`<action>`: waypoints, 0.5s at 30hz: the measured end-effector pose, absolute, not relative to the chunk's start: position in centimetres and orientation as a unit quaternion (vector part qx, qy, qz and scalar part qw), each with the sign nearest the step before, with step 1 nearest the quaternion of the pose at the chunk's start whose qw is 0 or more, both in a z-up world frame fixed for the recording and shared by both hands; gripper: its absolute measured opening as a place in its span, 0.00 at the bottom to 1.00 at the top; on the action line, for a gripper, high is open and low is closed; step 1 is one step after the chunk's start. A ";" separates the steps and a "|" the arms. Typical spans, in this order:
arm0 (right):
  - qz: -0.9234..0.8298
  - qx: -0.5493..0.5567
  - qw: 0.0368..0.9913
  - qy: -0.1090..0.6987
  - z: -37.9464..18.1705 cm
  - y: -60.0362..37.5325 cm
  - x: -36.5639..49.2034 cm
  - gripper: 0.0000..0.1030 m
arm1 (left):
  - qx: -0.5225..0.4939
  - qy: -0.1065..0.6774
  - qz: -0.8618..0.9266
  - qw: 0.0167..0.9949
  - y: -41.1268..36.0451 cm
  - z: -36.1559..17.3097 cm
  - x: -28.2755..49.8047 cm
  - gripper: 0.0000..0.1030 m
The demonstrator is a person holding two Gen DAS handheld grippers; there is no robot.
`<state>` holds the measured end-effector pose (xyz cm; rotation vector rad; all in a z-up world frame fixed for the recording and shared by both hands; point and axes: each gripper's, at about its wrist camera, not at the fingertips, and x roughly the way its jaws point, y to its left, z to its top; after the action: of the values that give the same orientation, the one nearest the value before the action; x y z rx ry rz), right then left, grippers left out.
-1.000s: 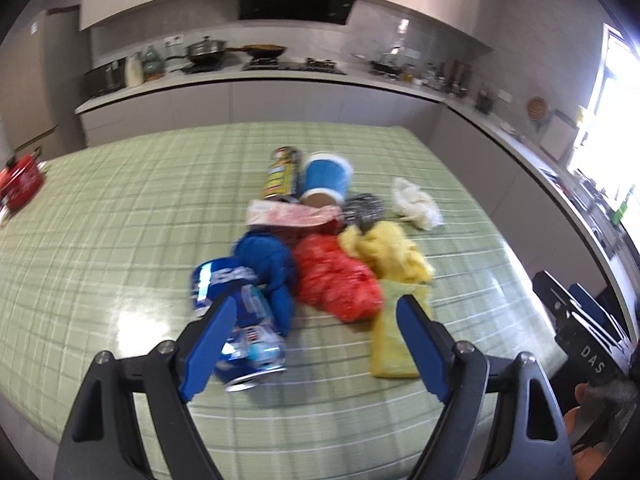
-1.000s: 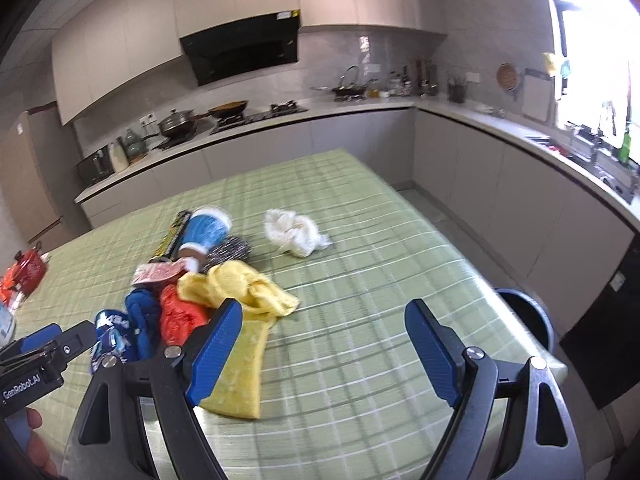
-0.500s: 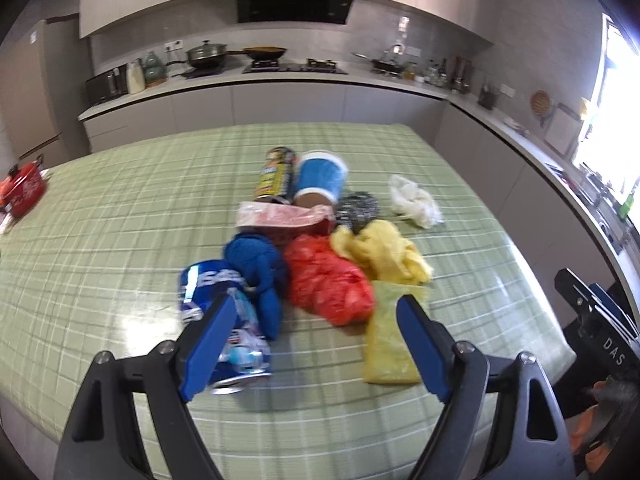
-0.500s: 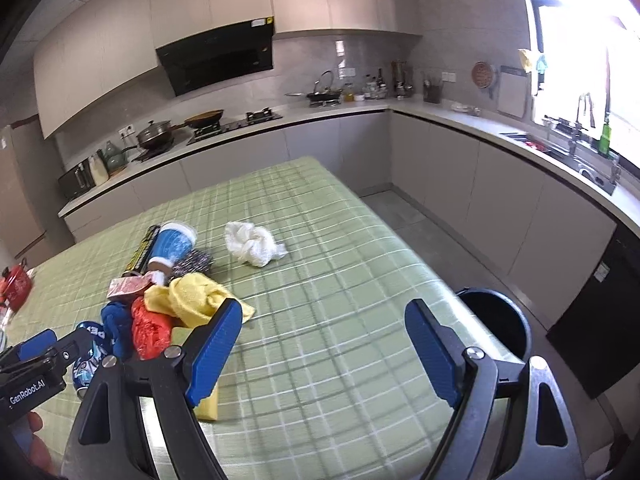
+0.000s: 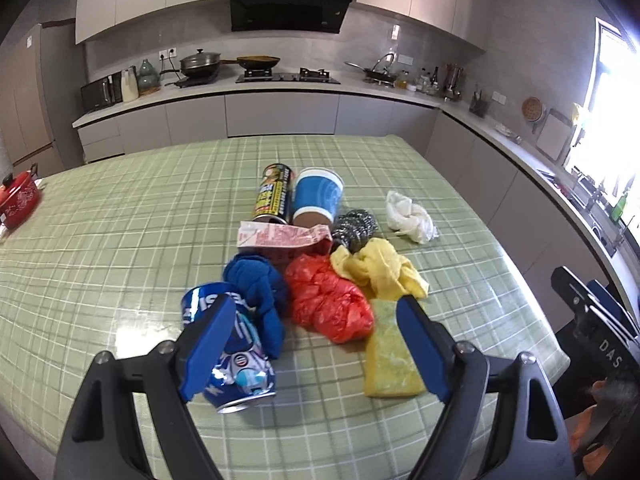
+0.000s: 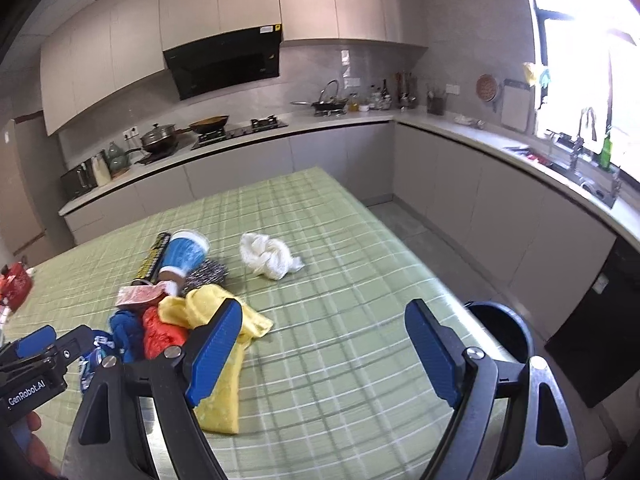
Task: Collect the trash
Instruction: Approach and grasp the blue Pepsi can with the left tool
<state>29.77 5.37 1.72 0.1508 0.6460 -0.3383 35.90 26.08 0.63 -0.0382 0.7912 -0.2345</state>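
Observation:
A heap of trash lies on the green checked table (image 5: 120,248): a crushed blue can (image 5: 236,364), a blue cloth (image 5: 260,292), a red plastic bag (image 5: 328,304), a yellow rag (image 5: 380,272), a yellow sponge (image 5: 390,364), a pink wrapper (image 5: 280,236), a steel scourer (image 5: 354,226), a blue paper cup (image 5: 316,198), a yellow-black can (image 5: 274,194) and a white crumpled bag (image 5: 410,218). My left gripper (image 5: 316,350) hovers open just before the heap, nothing between its fingers. My right gripper (image 6: 320,354) stands open and empty above the table's right part, the white bag (image 6: 270,258) beyond it.
A black trash bin (image 6: 504,328) stands on the floor past the table's right edge. A red pot (image 5: 18,200) sits at the table's far left. Kitchen counters with a stove and pans run along the back and right walls.
The right wrist view has tilted upward, so the trash bin beside the table now shows. The left view is pulled slightly back from the heap. Both grippers stay open.

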 end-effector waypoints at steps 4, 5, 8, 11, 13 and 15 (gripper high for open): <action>-0.170 0.076 0.931 0.313 2.0 5.0 29.5 0.83 | -0.014 0.390 -0.115 0.913 25.5 0.2 36.0 0.81; -0.170 0.076 0.931 0.314 1.9 5.0 29.5 0.83 | -0.012 0.391 -0.114 0.913 25.5 0.2 35.9 0.81; -0.168 0.082 0.930 0.315 1.6 4.9 29.6 0.83 | -0.009 0.393 -0.114 0.912 25.5 0.1 35.7 0.81; -0.166 0.082 0.930 0.318 1.3 5.2 30.1 0.83 | -0.005 0.392 -0.110 0.913 25.5 0.1 35.6 0.81; -0.167 0.082 0.929 0.321 1.0 5.5 30.3 0.83 | -0.003 0.393 -0.108 0.913 25.7 0.0 35.4 0.81; -0.169 0.078 0.926 0.327 0.6 5.8 30.6 0.83 | -0.001 0.392 -0.105 0.914 25.8 -0.1 35.3 0.81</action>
<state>30.65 5.84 0.60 0.1594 0.6710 -0.3467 35.34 25.75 -0.07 -0.0024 0.8074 -0.2163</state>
